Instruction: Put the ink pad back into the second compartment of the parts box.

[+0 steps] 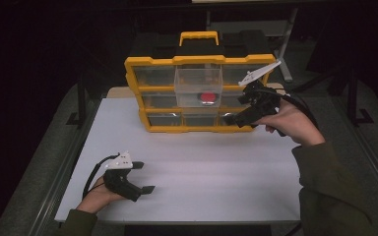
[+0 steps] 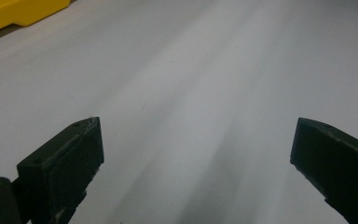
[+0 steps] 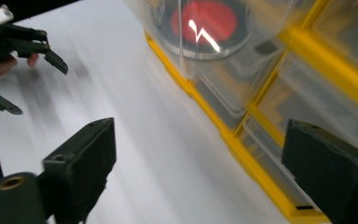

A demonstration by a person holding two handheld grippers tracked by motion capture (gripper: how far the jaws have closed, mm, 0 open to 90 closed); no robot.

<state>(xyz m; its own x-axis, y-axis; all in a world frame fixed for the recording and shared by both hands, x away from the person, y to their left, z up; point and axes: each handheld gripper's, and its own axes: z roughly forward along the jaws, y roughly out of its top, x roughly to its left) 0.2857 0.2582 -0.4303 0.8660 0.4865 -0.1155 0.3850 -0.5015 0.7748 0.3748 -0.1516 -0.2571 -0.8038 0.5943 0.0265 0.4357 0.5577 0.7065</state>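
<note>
Hovering beside the yellow-framed organiser case (image 1: 199, 93) standing at the far side of the white bench (image 1: 187, 167) — right tongs (image 1: 236, 118) gaping wide, gripping nothing. Sitting already inside the clear plastic drawer bin (image 1: 198, 87) pulled out from the case front: a red round disc (image 1: 207, 97). Judging the placing done, the bin not yet pushed home. Resting low at the near-left corner, left tongs (image 1: 145, 177) open and empty.
</note>
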